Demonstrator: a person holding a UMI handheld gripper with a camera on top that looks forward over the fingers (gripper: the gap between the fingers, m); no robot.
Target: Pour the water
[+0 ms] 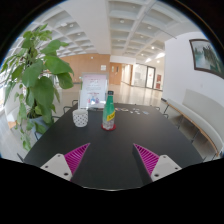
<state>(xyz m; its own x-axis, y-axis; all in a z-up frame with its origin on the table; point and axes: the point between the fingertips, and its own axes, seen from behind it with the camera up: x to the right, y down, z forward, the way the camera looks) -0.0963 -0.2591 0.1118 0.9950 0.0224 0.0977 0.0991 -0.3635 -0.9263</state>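
- The counter [110, 160] is a dark, wide top that carries everything for the task; it runs from under the tool out to where the two vessels stand, with a bright hall beyond it.
- A large potted plant [35, 80] stands off the counter's left end, well apart from the vessels and no part of the job.
- The tool [110, 160] hangs low over the counter's near part with its fingers [72, 158] spread wide and nothing between them, so it grips nothing.
- The bottle [108, 111] stands upright on the counter, well beyond the tool and roughly in line with the gap between the fingers; it looks green with a red label, and whether its cap is on I cannot quite tell from here.
- The glass [80, 117] sits on the counter just to the left of the bottle, near it but apart, upright, and seemingly holds no water.
- By my reading, the task has hardly begun: the bottle is not yet grasped, and reaching, lifting, tilting over the glass and pouring are all left.
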